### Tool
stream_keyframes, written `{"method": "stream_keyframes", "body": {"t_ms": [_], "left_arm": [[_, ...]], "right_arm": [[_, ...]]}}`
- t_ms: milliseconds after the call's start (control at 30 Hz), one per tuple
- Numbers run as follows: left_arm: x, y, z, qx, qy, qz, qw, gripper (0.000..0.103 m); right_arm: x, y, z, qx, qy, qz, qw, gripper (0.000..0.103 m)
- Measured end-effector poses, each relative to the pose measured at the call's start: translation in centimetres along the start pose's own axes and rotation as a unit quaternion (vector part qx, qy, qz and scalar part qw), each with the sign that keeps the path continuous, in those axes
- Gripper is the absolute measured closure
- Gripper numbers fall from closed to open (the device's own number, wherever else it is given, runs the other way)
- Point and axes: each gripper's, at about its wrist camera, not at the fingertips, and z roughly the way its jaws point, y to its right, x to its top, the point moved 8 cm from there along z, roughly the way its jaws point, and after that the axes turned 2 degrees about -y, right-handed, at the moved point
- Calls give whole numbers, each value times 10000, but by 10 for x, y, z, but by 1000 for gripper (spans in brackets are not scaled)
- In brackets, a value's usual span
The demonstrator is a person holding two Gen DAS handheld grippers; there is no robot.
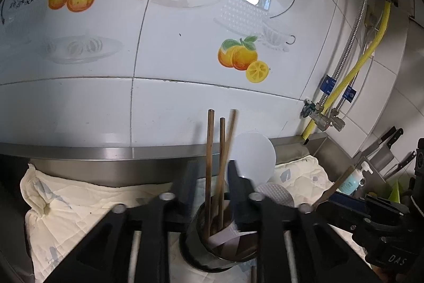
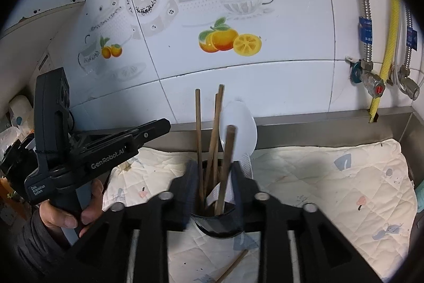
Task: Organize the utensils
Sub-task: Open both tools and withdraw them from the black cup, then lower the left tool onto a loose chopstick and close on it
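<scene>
A dark round cup stands on a quilted cloth and holds wooden chopsticks and a white rice paddle. My left gripper is open, its fingers on either side of the chopsticks above the cup. In the right wrist view the cup holds several chopsticks and the paddle. My right gripper is shut on one chopstick, its lower end inside the cup. The left gripper also shows in the right wrist view. One chopstick lies on the cloth.
The quilted cloth covers a steel counter with a raised back rim. A tiled wall stands behind. Pipes and valves are at the right. Knives and a soap bottle stand far right.
</scene>
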Motion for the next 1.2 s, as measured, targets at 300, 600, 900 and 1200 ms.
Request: {"method": "stream_keyframes", "body": {"t_ms": [300, 600, 900, 1200], "left_arm": [[-8, 3, -13, 64, -62, 131, 9999, 72], [-36, 8, -30, 241, -316, 280, 9988, 71], [-79, 18, -46, 337, -648, 439, 9964, 71], [-134, 32, -42, 250, -1134, 457, 9922, 71]], "right_arm": [[-3, 6, -13, -28, 48, 0, 10000, 68], [-17, 17, -28, -53, 17, 61, 10000, 66], [-54, 30, -38, -147, -264, 92, 9995, 66], [-93, 51, -44, -238, -592, 306, 9975, 66]]}}
